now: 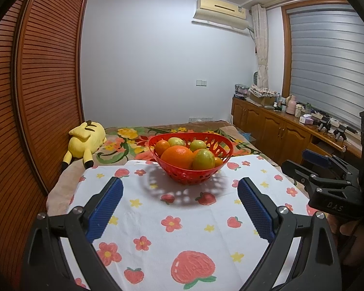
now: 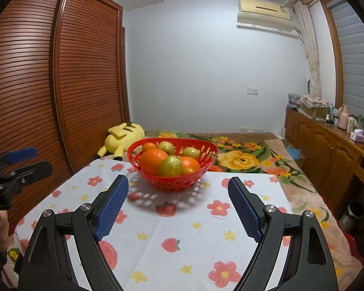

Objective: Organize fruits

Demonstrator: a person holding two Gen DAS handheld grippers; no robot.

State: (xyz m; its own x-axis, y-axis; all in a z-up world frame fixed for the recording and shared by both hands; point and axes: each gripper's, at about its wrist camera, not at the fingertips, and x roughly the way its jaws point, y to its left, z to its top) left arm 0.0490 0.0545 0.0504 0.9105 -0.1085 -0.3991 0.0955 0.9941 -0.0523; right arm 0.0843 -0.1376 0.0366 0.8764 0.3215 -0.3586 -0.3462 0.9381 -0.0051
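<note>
A red perforated basket (image 1: 210,144) (image 2: 207,167) stands on the flowered white cloth (image 1: 194,228) (image 2: 194,232) near its far edge. It holds a large orange (image 1: 177,157) (image 2: 153,160), smaller oranges and several green-yellow fruits (image 1: 203,158) (image 2: 170,166). My left gripper (image 1: 180,185) hovers open over the cloth short of the basket, nothing between its blue pads. My right gripper (image 2: 178,184) is likewise open and empty, also short of the basket. Each gripper shows at the edge of the other's view: the right gripper (image 1: 301,162) and the left gripper (image 2: 29,160).
A yellow plush toy (image 1: 85,140) (image 2: 122,137) lies on the bed behind the cloth at left. A slatted wooden wardrobe (image 1: 36,92) stands on the left. Wooden cabinets (image 1: 279,126) (image 2: 322,143) with bottles and clutter line the right wall.
</note>
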